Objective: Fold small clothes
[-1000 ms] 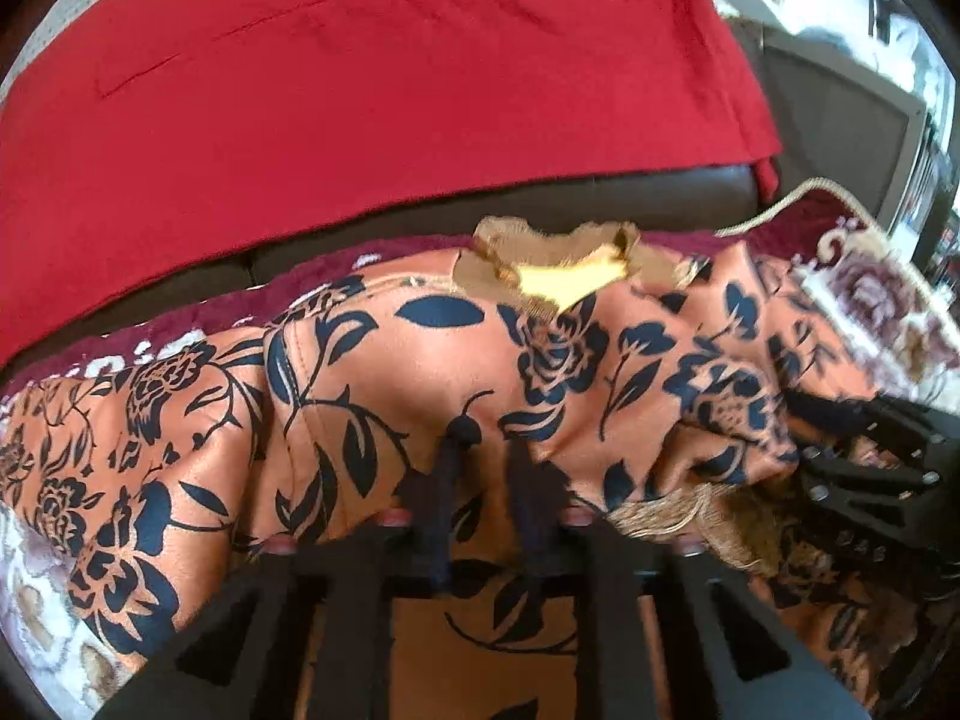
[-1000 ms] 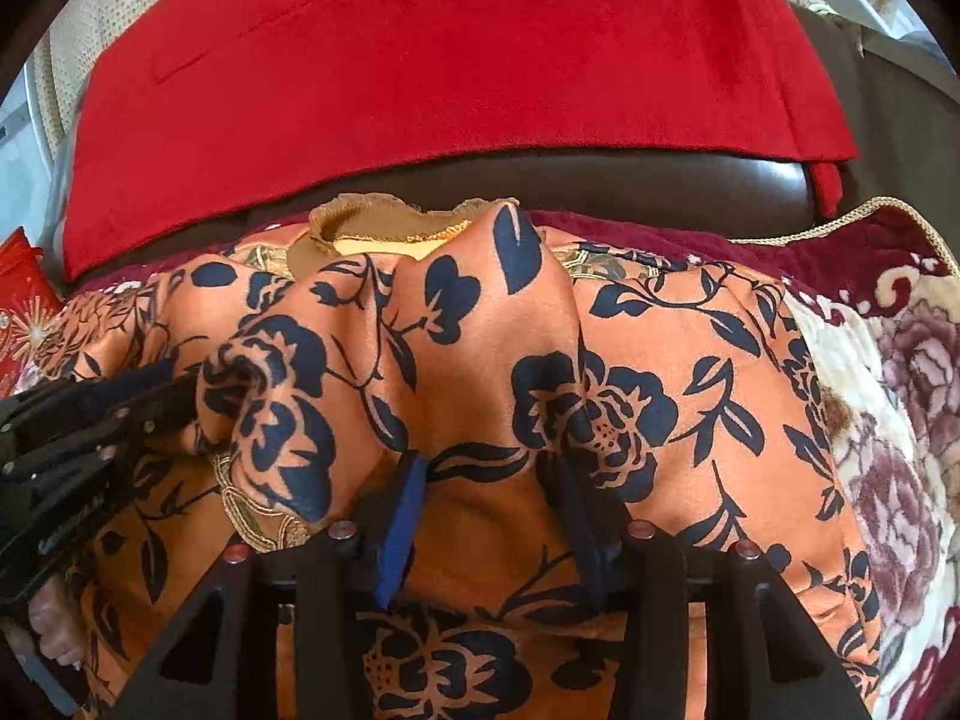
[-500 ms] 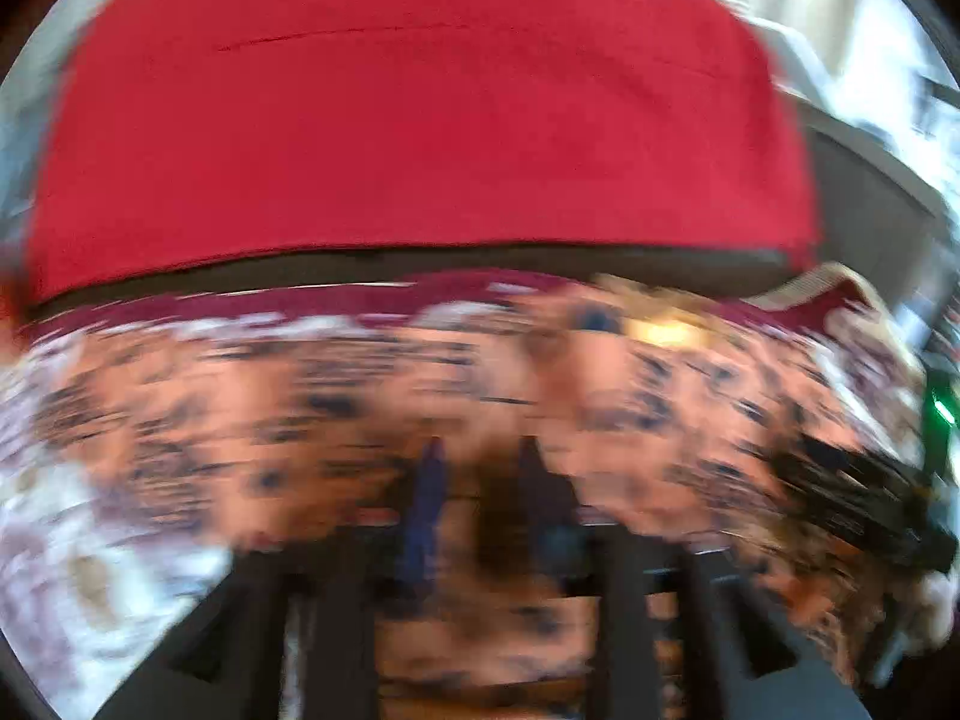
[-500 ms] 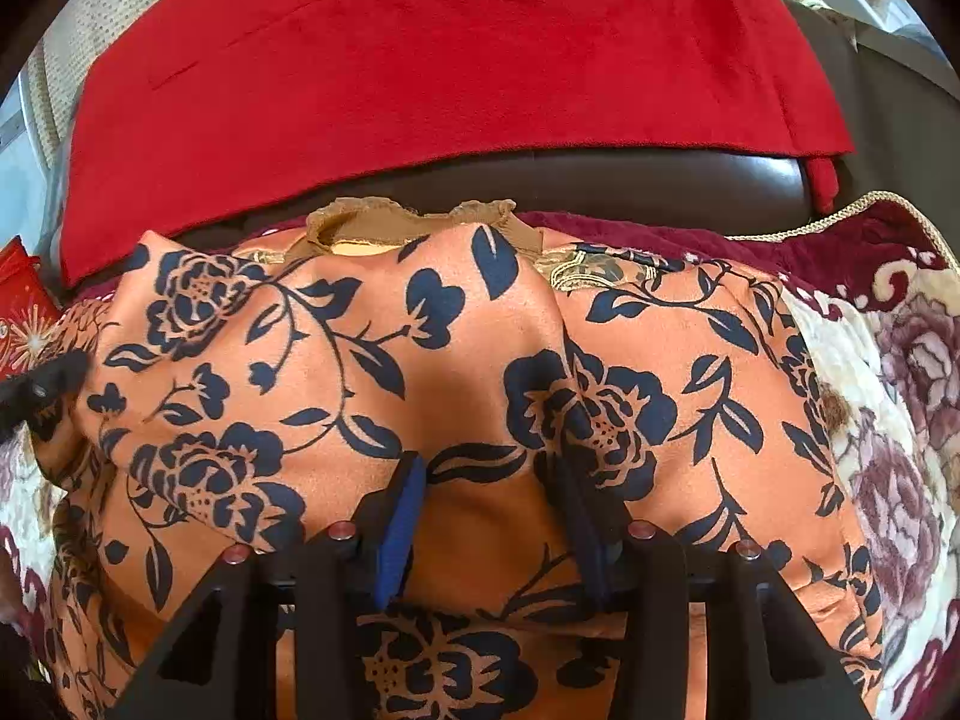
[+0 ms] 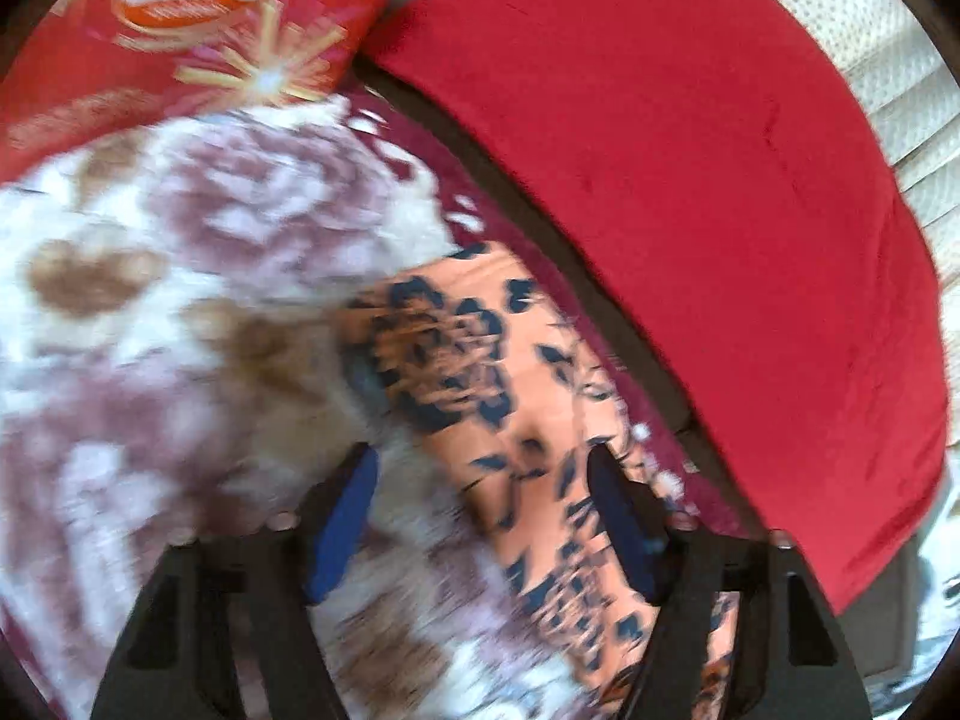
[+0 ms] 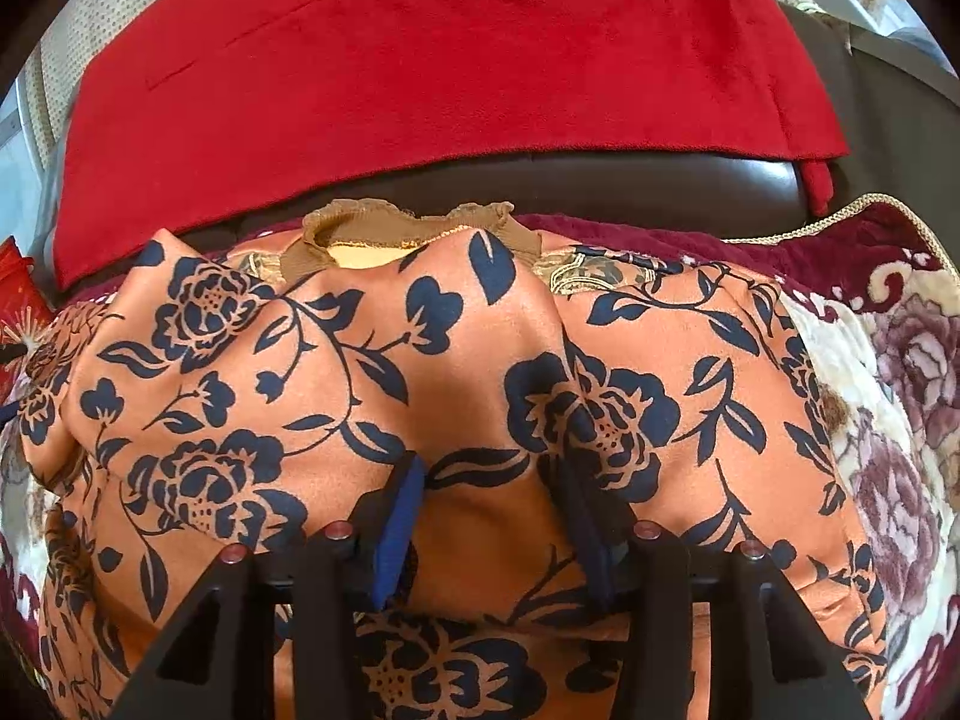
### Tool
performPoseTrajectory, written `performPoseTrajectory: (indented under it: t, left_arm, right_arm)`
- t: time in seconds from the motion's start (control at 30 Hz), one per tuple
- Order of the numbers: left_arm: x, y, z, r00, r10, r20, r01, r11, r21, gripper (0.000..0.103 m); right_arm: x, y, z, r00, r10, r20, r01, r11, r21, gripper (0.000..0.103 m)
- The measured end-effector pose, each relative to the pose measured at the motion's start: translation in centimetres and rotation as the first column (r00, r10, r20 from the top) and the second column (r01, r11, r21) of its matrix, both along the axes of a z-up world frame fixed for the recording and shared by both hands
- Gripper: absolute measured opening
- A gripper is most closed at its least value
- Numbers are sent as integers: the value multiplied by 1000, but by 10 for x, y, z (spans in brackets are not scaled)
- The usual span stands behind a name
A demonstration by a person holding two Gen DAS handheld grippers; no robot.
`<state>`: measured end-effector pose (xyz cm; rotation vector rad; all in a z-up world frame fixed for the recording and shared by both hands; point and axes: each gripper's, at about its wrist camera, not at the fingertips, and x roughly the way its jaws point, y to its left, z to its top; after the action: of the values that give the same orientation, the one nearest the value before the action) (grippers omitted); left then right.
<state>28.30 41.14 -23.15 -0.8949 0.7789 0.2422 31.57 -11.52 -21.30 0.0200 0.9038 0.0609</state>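
An orange garment [image 6: 300, 372] with dark blue flowers lies on a floral blanket, its brown collar [image 6: 372, 222] at the far side. My right gripper [image 6: 486, 468] is shut on a raised fold of this garment near its front edge, with fabric bunched between the pads. In the blurred left wrist view, my left gripper [image 5: 480, 462] is open with its fingers wide apart. It hovers over an edge of the orange garment [image 5: 456, 348] where it meets the blanket. Nothing is pinched between its pads.
A red cloth [image 6: 420, 60] drapes the dark sofa back [image 6: 600, 186] behind the garment. The plush floral blanket [image 5: 180, 330] spreads to both sides. A red printed bag [image 5: 180, 18] lies at the far left.
My left gripper let go of the garment fold, opened, and swung away to the left while rolling. The released part of the garment now lies spread out. The right gripper kept still.
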Motion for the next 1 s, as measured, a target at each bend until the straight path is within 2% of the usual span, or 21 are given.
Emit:
performPoseTrajectory:
  t: [0.03, 0.1, 0.13, 0.17, 0.2, 0.27, 0.33, 0.4, 0.5, 0.53, 0.57, 0.6, 0.67, 0.7, 0.73, 0.77, 0.83, 0.9, 0.93, 0.97, 1.0]
  left_arm:
    - [6, -1, -4, 1000, -13, 2, 13, 1000, -18, 48]
    - [14, -5, -7, 1000, 0, -8, 0, 1000, 7, 44]
    - [17, -6, -7, 1000, 5, -5, -5, 1000, 20, 35]
    - [17, -6, -7, 1000, 8, -4, -8, 1000, 17, 17]
    - [18, -5, -8, 1000, 14, -6, -14, 1000, 5, 9]
    - [20, -11, -5, 1000, 31, 4, -31, 1000, 4, 7]
    - [17, -25, 15, 999, 10, 47, -13, 998, 58, 7]
    - [16, -48, 43, 994, -48, 100, 36, 991, 127, 6]
    - [5, -102, 90, 963, -187, 193, 137, 959, 248, 6]
    - [1, -133, 111, 942, -256, 217, 181, 932, 314, 6]
    - [-2, -149, 119, 929, -293, 227, 203, 914, 350, 6]
    - [-6, -184, 134, 899, -366, 239, 246, 876, 414, 6]
    - [-11, -225, 145, 854, -458, 245, 311, 828, 466, 6]
    - [-14, -257, 149, 813, -529, 242, 372, 793, 483, 6]
    - [-15, -281, 149, 783, -576, 233, 419, 766, 487, 6]
    - [-17, -297, 149, 765, -605, 223, 449, 748, 488, 6]
    - [-19, -345, 142, 696, -694, 185, 543, 677, 496, 6]
    - [-19, -379, 134, 636, -754, 163, 610, 622, 491, 6]
    - [-19, -402, 126, 584, -800, 139, 666, 570, 482, 6]
    - [-19, -413, 119, 557, -822, 121, 694, 540, 476, 7]
    - [-18, -430, 111, 517, -853, 78, 739, 490, 462, 9]
  right_arm:
    - [0, 0, 0, 1000, 0, 1, 0, 1000, 0, 51]
    - [1, -1, -1, 1000, 2, 1, -2, 1000, 5, 51]
    - [1, -2, -1, 1000, 4, 1, -4, 1000, 7, 51]
    - [1, -2, -1, 1000, 5, 1, -5, 1000, 10, 51]
    - [1, -3, -1, 1000, 7, 2, -7, 1000, 12, 51]
    - [1, -6, 0, 1000, 7, 3, -8, 1000, 24, 51]
    - [1, -11, 1, 1000, 1, 4, -1, 998, 59, 51]
    - [0, -17, 6, 1000, -6, 13, 5, 994, 106, 51]
    - [-5, -33, 23, 997, -31, 71, 19, 985, 170, 51]
    - [-7, -37, 28, 995, -42, 90, 25, 984, 177, 51]
    - [-9, -42, 34, 993, -53, 108, 34, 985, 170, 51]
    - [-9, -44, 36, 992, -61, 115, 43, 988, 148, 51]
    - [-8, -47, 35, 989, -88, 122, 81, 995, 57, 51]
    - [-7, -48, 33, 988, -98, 116, 96, 995, 21, 51]
    - [-4, -50, 29, 989, -112, 100, 113, 993, -12, 51]
    - [-2, -52, 27, 989, -119, 89, 121, 992, -25, 51]
    - [0, -61, 23, 988, -142, 59, 144, 989, -36, 51]
    - [0, -72, 24, 984, -171, 49, 173, 984, -35, 51]
    - [0, -77, 25, 982, -182, 51, 183, 982, -36, 51]
    - [0, -84, 26, 979, -195, 55, 198, 979, -40, 51]
    - [0, -91, 28, 975, -212, 61, 215, 975, -50, 51]
